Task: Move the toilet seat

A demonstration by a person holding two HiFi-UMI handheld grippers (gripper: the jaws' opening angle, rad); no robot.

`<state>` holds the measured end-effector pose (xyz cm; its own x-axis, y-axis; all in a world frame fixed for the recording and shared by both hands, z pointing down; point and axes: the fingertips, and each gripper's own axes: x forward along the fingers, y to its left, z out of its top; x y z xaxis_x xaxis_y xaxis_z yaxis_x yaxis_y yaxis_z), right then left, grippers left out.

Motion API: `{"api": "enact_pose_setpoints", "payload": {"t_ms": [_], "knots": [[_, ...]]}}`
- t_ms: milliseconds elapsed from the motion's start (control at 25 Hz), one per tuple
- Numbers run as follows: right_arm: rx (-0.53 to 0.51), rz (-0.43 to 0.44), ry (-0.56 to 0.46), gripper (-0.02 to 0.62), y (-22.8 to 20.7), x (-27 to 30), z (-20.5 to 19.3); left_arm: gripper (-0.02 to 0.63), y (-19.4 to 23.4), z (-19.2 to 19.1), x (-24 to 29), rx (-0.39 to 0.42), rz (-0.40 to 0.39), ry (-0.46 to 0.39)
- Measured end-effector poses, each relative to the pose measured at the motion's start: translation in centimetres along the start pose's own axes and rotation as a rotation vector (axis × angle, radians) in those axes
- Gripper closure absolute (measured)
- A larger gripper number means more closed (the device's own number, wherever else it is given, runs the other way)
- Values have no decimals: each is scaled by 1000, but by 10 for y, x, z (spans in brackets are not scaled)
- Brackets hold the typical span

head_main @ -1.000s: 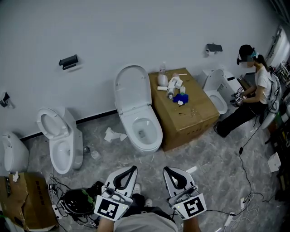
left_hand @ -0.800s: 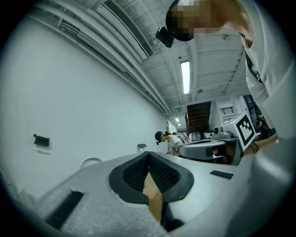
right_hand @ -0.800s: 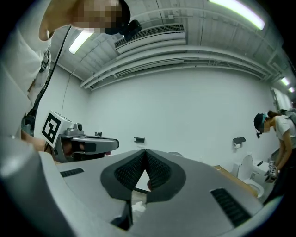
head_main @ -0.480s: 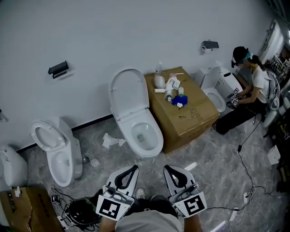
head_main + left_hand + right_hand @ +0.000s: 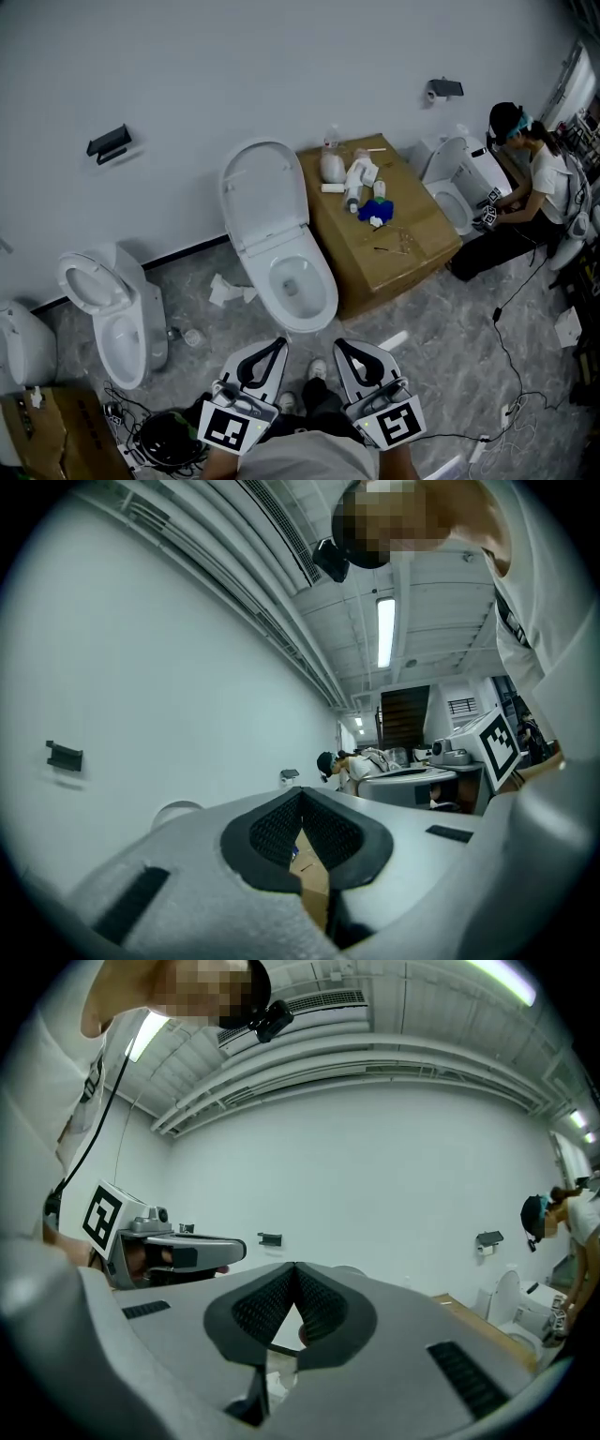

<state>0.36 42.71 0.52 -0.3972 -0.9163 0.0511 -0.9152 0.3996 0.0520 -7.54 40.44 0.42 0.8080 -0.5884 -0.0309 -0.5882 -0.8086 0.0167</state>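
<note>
A white toilet (image 5: pixel 298 291) stands against the wall in the middle of the head view, its seat and lid (image 5: pixel 265 194) raised upright against the wall. My left gripper (image 5: pixel 275 345) and right gripper (image 5: pixel 340 347) hover side by side just in front of the bowl, both shut with nothing between the jaws. In the left gripper view my left gripper (image 5: pixel 300 794) points level at the wall. In the right gripper view my right gripper (image 5: pixel 294 1267) does the same, with the left gripper's marker cube (image 5: pixel 103 1218) at its left.
A cardboard box (image 5: pixel 380 220) with bottles and a blue rag stands right of the toilet. Another toilet (image 5: pixel 117 309) stands at left, a third (image 5: pixel 459 183) at right with a seated person (image 5: pixel 534 187) beside it. Cables and a black bundle (image 5: pixel 169 436) lie at lower left.
The view has shifted toward the middle toilet: it now lies closer under both grippers, which stay shut and side by side. The left toilet has slid further left in view.
</note>
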Motion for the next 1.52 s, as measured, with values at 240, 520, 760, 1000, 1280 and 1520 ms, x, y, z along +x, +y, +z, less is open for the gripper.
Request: {"api": "enact_pose_setpoints", "payload": {"t_ms": [240, 520, 760, 1000, 1280, 1520], "knots": [[-2, 42, 23, 584, -55, 34, -2, 597, 18, -3, 61, -13, 26, 2], [2, 115, 44, 583, -101, 71, -6, 597, 38, -4, 117, -8, 86, 11], [10, 158, 53, 583, -122, 96, -17, 597, 52, -16, 146, -21, 107, 26], [44, 167, 78, 583, -134, 126, -40, 597, 75, -40, 164, -30, 96, 54], [97, 169, 102, 583, -141, 170, -67, 597, 115, -74, 184, -91, 57, 73], [101, 160, 147, 581, -147, 208, -95, 595, 147, -107, 194, -162, 38, 106]]}}
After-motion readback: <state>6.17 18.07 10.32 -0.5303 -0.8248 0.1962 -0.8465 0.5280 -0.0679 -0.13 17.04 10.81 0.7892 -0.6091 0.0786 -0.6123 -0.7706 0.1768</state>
